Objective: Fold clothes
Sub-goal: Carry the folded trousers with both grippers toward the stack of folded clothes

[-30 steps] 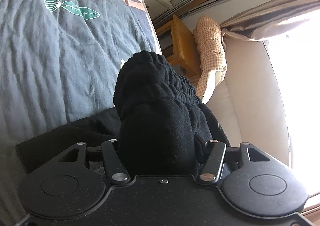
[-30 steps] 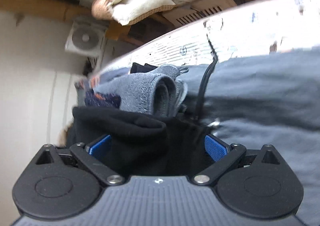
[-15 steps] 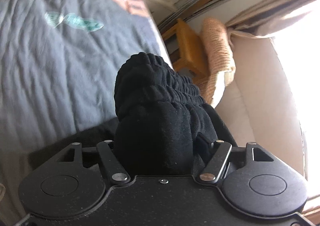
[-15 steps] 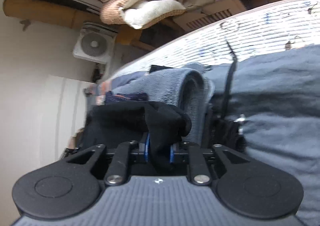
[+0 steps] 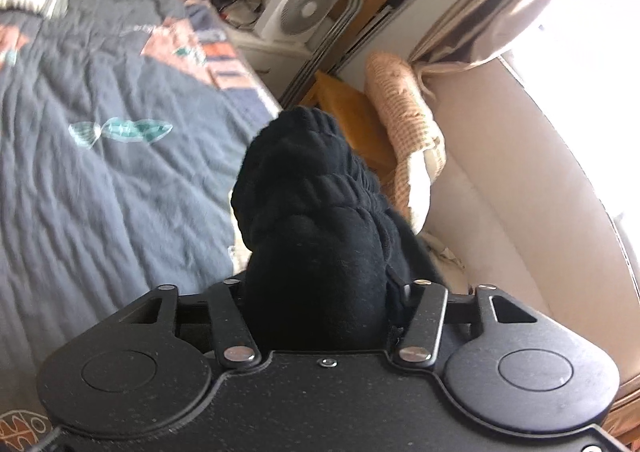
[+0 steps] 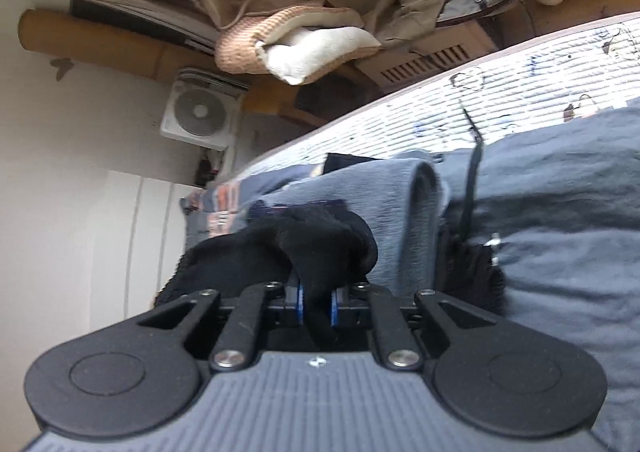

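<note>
Holding a black garment (image 5: 316, 252) at two points, you have both tools engaged and the cloth raised off the bed. Your left gripper (image 5: 320, 292) has a thick gathered bunch, ribbed like an elastic waistband, packed between its fingers; the pads are buried in cloth, so the gap cannot be read, but it stands fairly wide around that bulk. Your right gripper (image 6: 316, 300) has its blue pads (image 6: 301, 298) drawn almost together, pinching a thin fold of the same black fabric (image 6: 320, 244). Just beyond the right tool lies a grey folded towel-like item (image 6: 400, 203) on the dark blue quilt (image 5: 100, 191), with a black strap and small dark piece (image 6: 468, 264) beside it. Farther off stand a white box fan (image 5: 304, 3), a checked cushion (image 5: 404, 107) and a curtain (image 5: 480, 11). In my judgement the step in hand is lifting and spreading the garment ahead of a fold; how many folds it already carries cannot be told. The next move calls for drawing your two grips apart to take out slack, keeping both clamped, then lowering the cloth flat onto open quilt clear of the grey item.
</note>
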A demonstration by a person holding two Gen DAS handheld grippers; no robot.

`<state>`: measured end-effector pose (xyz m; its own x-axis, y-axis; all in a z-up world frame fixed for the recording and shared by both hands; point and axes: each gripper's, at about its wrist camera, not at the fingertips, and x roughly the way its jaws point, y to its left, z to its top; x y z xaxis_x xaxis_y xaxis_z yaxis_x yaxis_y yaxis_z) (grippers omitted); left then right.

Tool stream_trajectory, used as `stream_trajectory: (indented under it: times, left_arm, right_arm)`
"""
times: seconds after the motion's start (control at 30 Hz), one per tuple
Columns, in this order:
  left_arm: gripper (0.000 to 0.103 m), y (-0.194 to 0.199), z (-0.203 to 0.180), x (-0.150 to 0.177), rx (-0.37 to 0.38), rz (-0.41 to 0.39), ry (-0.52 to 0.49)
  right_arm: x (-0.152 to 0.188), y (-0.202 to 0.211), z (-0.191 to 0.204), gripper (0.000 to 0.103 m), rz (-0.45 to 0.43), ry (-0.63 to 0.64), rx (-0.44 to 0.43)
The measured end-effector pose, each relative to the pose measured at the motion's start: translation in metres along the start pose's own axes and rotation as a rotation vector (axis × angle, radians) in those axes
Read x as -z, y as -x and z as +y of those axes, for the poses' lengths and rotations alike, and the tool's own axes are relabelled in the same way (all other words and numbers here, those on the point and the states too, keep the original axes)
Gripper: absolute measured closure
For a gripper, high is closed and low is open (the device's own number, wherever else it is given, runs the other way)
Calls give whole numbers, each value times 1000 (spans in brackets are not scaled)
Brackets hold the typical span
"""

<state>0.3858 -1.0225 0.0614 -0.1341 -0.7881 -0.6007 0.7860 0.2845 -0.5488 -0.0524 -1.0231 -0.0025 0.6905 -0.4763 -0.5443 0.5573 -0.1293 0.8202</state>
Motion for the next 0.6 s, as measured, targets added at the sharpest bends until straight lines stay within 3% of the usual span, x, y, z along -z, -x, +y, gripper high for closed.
stream_trajectory:
  times: [0.17,0.33,0.6]
  left_arm:
    - [57,15,-28,-9,10,-14,-94]
    - [62,18,-41,-14,18,-2,-134]
    - [62,2,-24,-10,-14,37,-89]
  right_arm:
    - [-4,11,19,92,9,-8,-68]
    - [-4,14,26,92,14,-22,-83]
    - [-5,-6,-14,89,18,9,40]
